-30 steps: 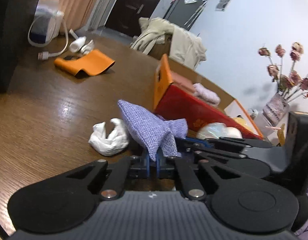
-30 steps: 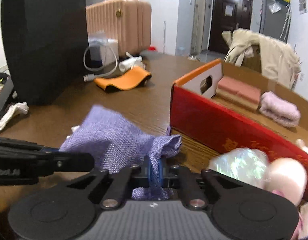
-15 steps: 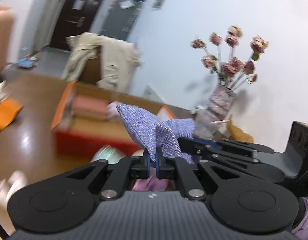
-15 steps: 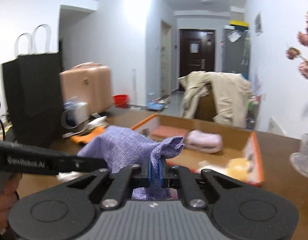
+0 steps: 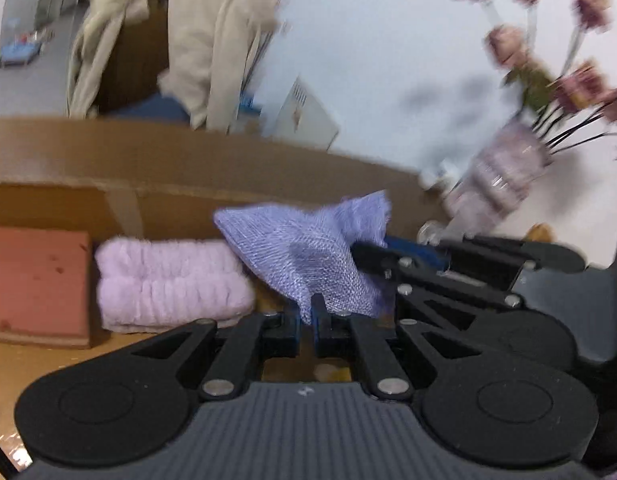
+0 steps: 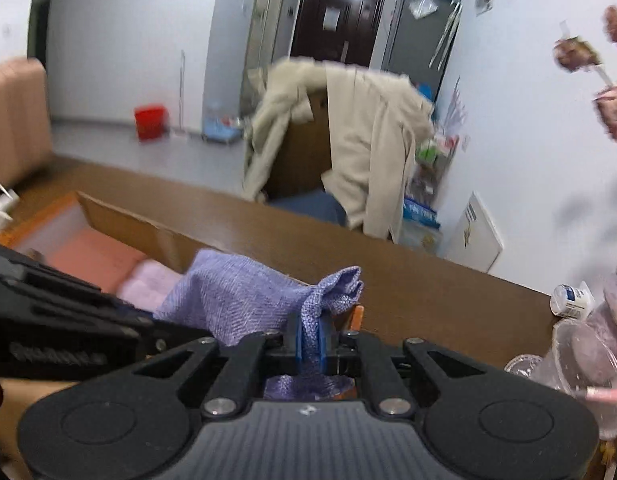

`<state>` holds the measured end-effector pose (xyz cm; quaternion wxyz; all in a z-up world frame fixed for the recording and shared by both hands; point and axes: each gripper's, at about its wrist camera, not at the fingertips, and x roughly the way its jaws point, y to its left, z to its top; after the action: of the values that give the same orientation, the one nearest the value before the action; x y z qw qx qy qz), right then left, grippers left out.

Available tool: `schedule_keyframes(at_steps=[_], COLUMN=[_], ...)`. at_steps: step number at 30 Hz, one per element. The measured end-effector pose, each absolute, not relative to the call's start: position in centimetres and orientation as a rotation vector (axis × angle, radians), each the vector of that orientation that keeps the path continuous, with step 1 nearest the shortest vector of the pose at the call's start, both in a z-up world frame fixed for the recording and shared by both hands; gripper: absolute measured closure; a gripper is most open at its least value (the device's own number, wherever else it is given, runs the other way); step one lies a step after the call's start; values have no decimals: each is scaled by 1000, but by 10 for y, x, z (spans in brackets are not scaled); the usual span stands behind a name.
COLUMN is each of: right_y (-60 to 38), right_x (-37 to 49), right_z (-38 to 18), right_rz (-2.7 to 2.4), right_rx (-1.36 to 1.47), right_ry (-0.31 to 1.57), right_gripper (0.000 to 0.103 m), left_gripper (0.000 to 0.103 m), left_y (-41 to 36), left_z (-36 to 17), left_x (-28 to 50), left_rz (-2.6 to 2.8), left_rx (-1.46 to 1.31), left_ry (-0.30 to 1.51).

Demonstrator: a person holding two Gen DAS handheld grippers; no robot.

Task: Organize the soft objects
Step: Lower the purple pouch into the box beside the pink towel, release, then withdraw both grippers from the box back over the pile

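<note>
Both grippers hold one purple woven cloth between them, above the inside of the cardboard box. My left gripper is shut on its lower corner. My right gripper is shut on a bunched corner of the same cloth and shows at the right of the left wrist view. In the box, left of the cloth, lie a folded pink fluffy towel and a salmon-red block. The towel and the block also show in the right wrist view.
A vase of dried pink flowers stands just right of the box. A small bottle and clear plastic cups stand on the table at the right. A chair draped with a beige coat stands beyond the table.
Both grippers carried the purple cloth from the table in front of the box up and over its wall, and now hold it low over the box interior beside the pink towel.
</note>
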<state>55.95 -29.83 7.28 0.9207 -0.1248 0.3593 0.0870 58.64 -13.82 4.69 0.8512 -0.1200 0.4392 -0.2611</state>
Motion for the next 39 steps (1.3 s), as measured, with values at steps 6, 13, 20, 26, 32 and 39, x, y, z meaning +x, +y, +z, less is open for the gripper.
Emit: schedule_keyframes(at_steps=[6,13,20,26,32,39], right_y=[-287,-300,-308,-307,-292,-268], right_x=[576,550,489,405,306,185], right_z=[61,97,154,194,202,162], right_rz=[177,196,184,221,257,365], right_rx=[-274,-243,-253,-239,-210,-133], right_ry=[810,771,669,570,443,311], right_gripper=[86,71,64,55,49,39], left_gripper=[84,61,40,26,19,8], left_y=[-140,-104,-62,-19,26,55], left_z=[25,86,178,222,212,151], left_x=[603,566,495,397,290,169], left_rz=[-532,-522,-447,-390,-313,-214], left_rx=[-228,-180,-111,-43,4,38], left_ry=[1025,887,689,555,449,346])
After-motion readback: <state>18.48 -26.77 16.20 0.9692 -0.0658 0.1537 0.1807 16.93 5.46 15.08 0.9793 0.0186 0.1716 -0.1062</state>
